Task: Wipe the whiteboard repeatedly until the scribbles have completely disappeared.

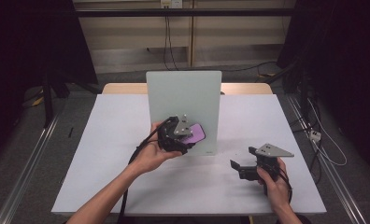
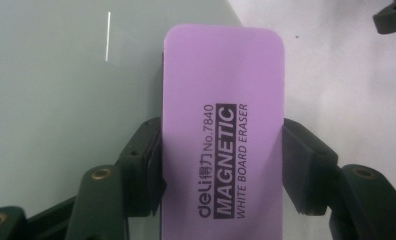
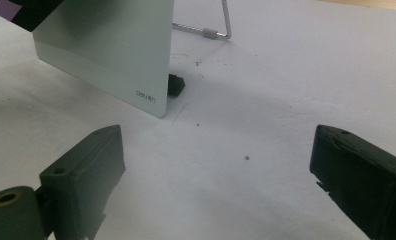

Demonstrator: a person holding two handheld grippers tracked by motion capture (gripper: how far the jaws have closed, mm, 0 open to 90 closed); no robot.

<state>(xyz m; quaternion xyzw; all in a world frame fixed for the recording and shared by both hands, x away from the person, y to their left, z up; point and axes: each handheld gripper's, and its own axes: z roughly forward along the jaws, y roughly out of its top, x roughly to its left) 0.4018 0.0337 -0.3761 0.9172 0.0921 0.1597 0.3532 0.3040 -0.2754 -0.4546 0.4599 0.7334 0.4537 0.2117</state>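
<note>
While clamped between the two black jaws of the left gripper (image 1: 185, 135), the purple whiteboard eraser (image 2: 223, 135) was held against the lower front face of the upright whiteboard (image 1: 183, 93). Seen in the left gripper view as a long rounded slab, printed "deli No.7840 MAGNETIC WHITE BOARD ERASER" along its length, with a pad pressed flat on each long edge. Pointed up and away from that camera, its far end lying over the board's pale grey-green face near the board's edge, with the white table (image 2: 346, 75) beyond. Marked on that face, to the left of the eraser: one short thin white line (image 2: 108, 36). Whether the eraser actually touched the board could not be told.

Seen from the high view as a small purple patch (image 1: 195, 133) just beside the gripper's grey three-cornered plate, low on the board and right of its middle. Carried by the left hand (image 1: 150, 156), forearm entering from the bottom edge, black cable trailing beneath.

Rested well apart to the right, near the table's front right part: the right gripper (image 1: 237, 167), gripped by the right hand (image 1: 273, 179). Jaws spread wide in the right gripper view, nothing but bare white tabletop between them. Visible farther off in that view: the board's lower corner with a small "deli" mark (image 3: 147, 93), a black foot (image 3: 176, 84) under that corner, and a wire stand (image 3: 213, 31) behind it.
</note>
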